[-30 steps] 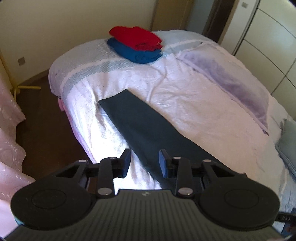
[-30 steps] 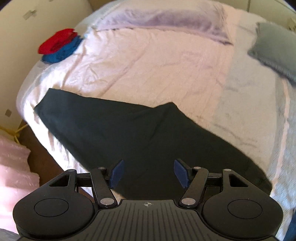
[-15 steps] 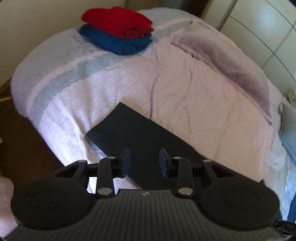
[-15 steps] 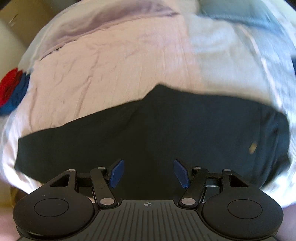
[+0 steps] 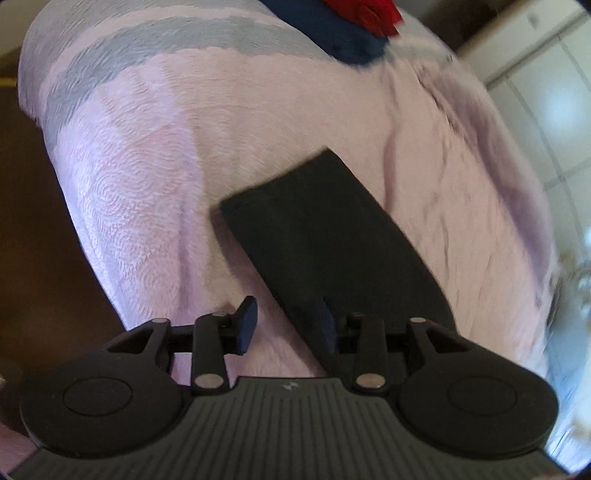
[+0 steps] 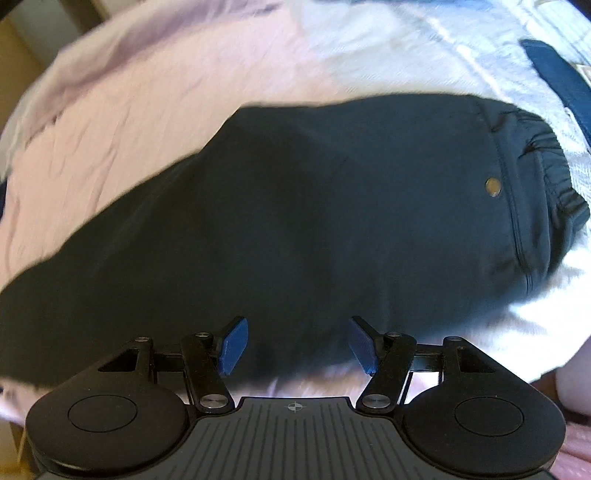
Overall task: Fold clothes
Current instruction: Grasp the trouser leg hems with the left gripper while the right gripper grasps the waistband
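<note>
Across the bed (image 5: 155,192) stretches a pale pink bedspread with a swirly, crinkled weave and a couple of broad grey bands near the far edge. Flat on top of it lie the dark trousers (image 6: 295,206), matte and smooth, folded lengthwise into one long strip. The right view gets the wide waist end, with a puckered elastic band, a stitched seam and a small brass-coloured button (image 6: 492,187). The left view gets the leg end, which stops in a clean squared-off hem. Way back, red and blue folded clothes (image 5: 354,33) sit stacked. The left tool (image 5: 288,325) has just been opening its jaws and grips nothing, one finger over the trouser leg, the other over bedspread. The right tool (image 6: 297,341) is spread wide above the trousers, blue pads (image 6: 232,347) clear of the fabric.
</note>
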The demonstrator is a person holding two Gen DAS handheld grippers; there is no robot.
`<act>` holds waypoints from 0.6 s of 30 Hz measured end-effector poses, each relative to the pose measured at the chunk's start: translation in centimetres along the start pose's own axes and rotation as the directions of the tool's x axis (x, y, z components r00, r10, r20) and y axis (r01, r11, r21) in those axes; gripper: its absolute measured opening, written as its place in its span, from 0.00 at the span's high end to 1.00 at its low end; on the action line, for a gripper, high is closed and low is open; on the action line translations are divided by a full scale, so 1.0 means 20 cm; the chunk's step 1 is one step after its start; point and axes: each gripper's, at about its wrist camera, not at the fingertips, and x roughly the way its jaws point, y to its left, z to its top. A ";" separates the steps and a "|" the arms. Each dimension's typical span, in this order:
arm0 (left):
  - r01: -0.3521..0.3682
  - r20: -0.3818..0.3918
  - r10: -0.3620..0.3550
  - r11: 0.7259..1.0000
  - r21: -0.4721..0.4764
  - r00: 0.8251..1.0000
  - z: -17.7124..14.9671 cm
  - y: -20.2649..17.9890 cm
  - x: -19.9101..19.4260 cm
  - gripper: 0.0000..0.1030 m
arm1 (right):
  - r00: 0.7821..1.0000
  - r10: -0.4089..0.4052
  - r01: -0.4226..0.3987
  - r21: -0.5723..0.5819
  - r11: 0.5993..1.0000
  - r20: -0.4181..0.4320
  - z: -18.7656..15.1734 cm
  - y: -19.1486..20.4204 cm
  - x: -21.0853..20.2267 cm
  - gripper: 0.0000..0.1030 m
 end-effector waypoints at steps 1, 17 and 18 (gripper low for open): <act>0.023 0.016 -0.022 0.999 -0.025 1.000 0.00 0.04 0.02 0.66 | 0.999 0.005 -0.005 0.009 1.000 0.038 0.00 -0.04 0.03 0.38; 0.335 0.102 -0.344 0.937 0.096 0.933 0.07 0.22 0.07 0.90 | 0.852 0.141 -0.141 -0.040 0.989 0.504 -0.44 -0.27 0.04 0.38; 0.344 0.095 -0.352 0.934 0.091 0.931 0.09 0.22 0.07 0.93 | 0.852 0.129 -0.139 -0.018 0.990 0.507 -0.47 -0.28 0.00 0.38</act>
